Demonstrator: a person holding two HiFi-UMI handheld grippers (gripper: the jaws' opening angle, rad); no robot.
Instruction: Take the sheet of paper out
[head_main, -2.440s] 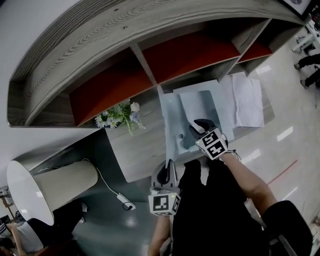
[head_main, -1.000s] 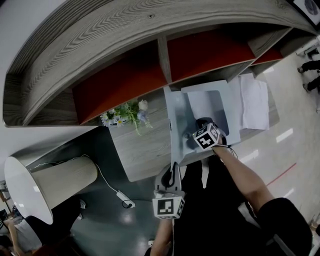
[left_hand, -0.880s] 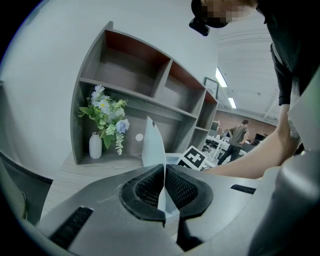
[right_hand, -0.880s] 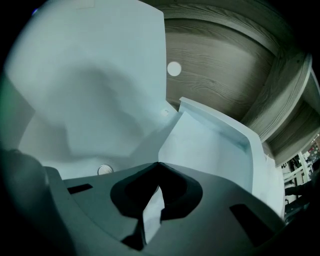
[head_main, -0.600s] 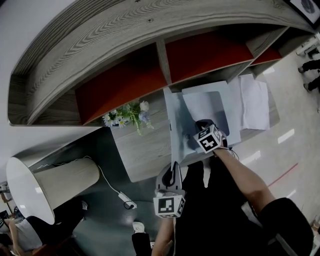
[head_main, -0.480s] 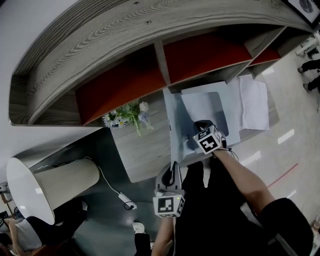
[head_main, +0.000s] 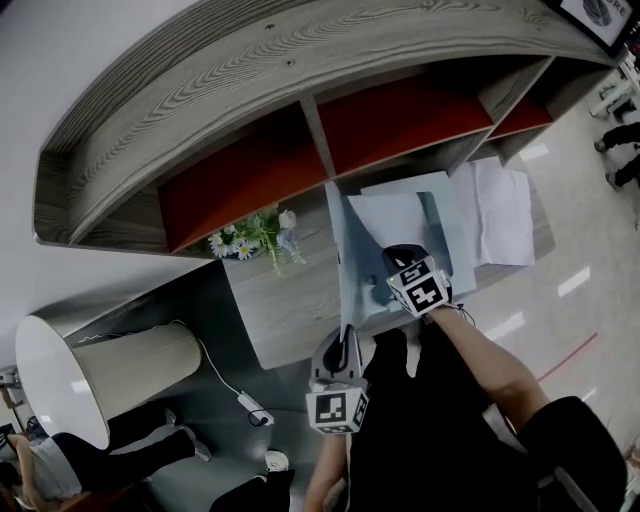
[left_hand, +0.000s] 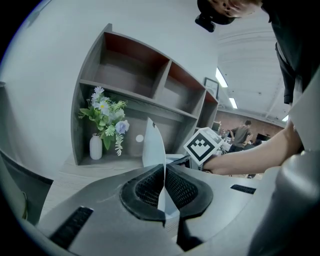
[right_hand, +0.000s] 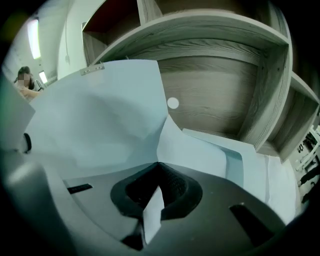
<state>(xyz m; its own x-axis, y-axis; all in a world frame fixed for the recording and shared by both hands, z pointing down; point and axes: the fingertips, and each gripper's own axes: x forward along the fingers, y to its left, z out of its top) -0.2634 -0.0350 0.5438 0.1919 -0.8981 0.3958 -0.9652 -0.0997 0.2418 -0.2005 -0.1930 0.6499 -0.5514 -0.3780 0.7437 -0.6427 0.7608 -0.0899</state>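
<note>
Shelf (head_main: 300, 90) stands on the counter's (head_main: 285, 300) rear edge. Folder (head_main: 460, 235) lies open at the front edge. Left claw (left_hand: 164, 187) is clamped on its upright cover. Right claw (right_hand: 159, 187) is clamped on the sheet of paper (right_hand: 192, 150), raised over the folder.

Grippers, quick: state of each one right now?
Left gripper: shut on the folder cover, pinching its edge.
Right gripper: shut on the sheet of paper, a corner showing through the jaws.
</note>
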